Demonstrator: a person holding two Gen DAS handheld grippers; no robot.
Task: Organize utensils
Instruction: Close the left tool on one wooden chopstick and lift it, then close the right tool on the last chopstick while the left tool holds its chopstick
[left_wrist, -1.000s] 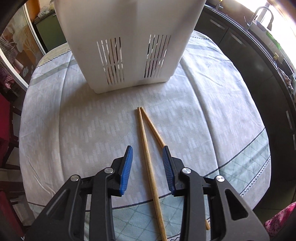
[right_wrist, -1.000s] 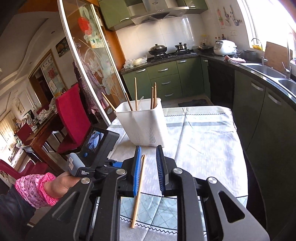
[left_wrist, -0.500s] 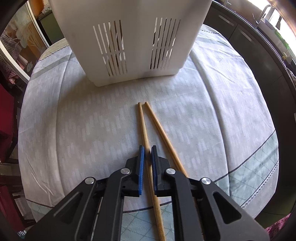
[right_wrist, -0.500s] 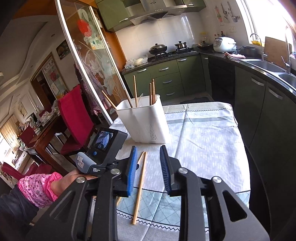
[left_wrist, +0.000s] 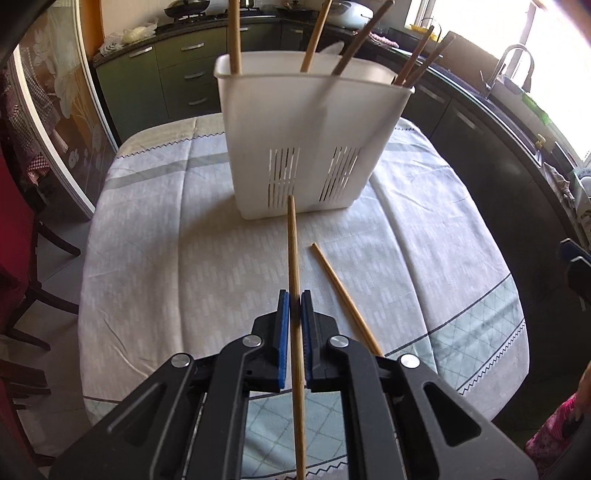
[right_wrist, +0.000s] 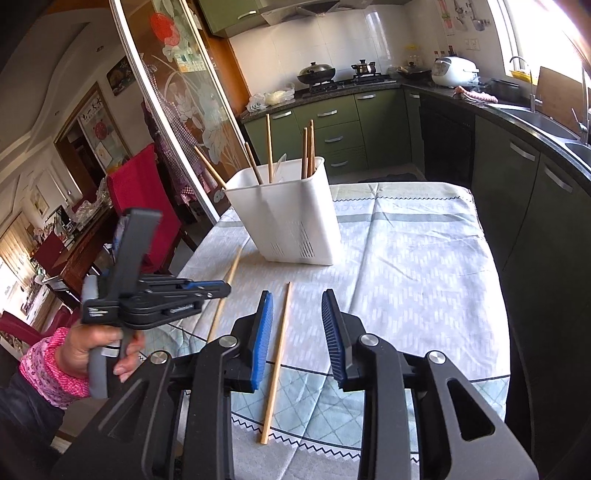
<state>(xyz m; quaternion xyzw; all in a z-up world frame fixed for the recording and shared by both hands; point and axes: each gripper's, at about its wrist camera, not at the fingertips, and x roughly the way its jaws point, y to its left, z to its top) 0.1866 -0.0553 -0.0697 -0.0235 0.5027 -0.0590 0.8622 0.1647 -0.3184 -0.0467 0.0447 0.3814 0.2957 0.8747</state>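
One chopstick clamped (left claw), right claw wide

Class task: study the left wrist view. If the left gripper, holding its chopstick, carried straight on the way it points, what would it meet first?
Probably the white utensil holder: the held chopstick in the left gripper points at its slotted lower wall. Its tip would likely touch first, though depth is uncertain.
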